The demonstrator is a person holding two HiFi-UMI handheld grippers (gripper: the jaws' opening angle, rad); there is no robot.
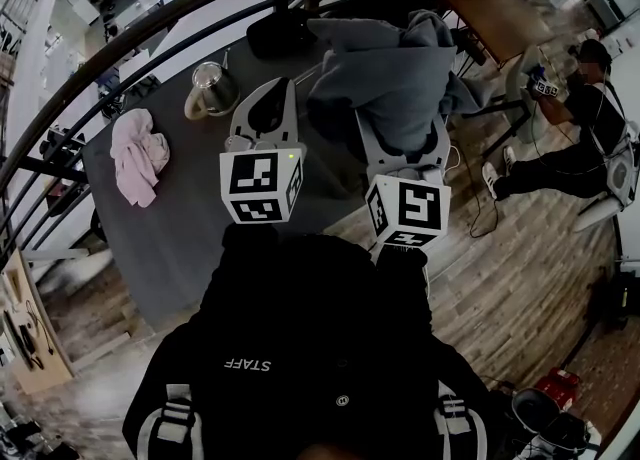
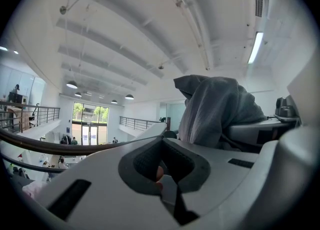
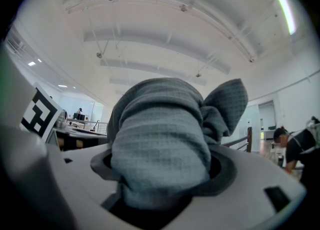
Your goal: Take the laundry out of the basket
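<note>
Because the grey cloth is soft, light and limp, it would probably slip from a shallow pinch, so I judge it is best taken deep in a thick bunched fold. The right gripper has its jaws partly spread and pressed on such a bunch, which fills the gap and spills over toward 12 o'clock, above the dark table. The left gripper, just beside it at 9 o'clock, has its jaws brought together on nothing; a pink cloth lies farther at 9 o'clock, and no basket is visible.
</note>
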